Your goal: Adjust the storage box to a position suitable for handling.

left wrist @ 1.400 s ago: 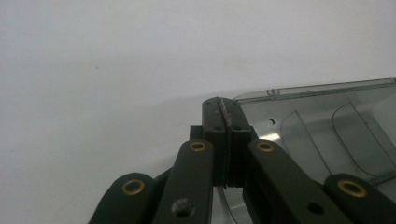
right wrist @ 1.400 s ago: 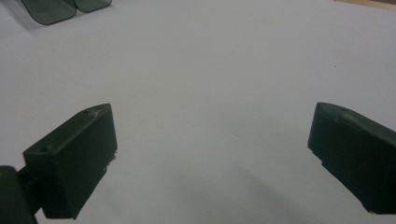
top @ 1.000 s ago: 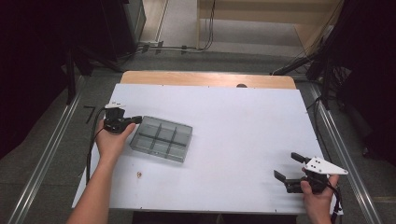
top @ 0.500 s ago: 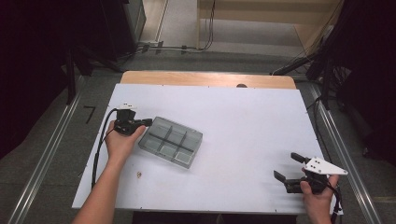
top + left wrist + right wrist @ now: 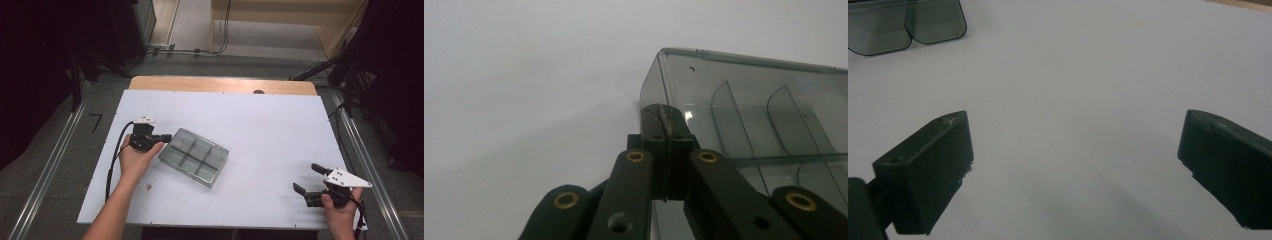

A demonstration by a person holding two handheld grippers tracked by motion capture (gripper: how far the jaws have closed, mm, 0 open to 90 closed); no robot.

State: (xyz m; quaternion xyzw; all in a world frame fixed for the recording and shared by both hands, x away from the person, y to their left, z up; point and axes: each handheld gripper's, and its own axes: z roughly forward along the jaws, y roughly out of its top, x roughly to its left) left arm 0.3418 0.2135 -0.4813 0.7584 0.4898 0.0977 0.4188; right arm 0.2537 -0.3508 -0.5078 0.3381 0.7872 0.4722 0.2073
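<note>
The clear grey plastic compartment tray [image 5: 194,157] lies on the white rectangular table [image 5: 270,130], left of centre. The left gripper [image 5: 165,137] sits at the tray's left corner, touching its wall. The right gripper [image 5: 309,180] rests near the table's front right corner, well apart from the tray.

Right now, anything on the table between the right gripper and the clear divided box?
Nothing visible. The right gripper sits open near the table's right front corner, and the white surface between it and the clear divided box is bare. The left gripper is shut on the box's far-left corner, on the opposite side.
</note>
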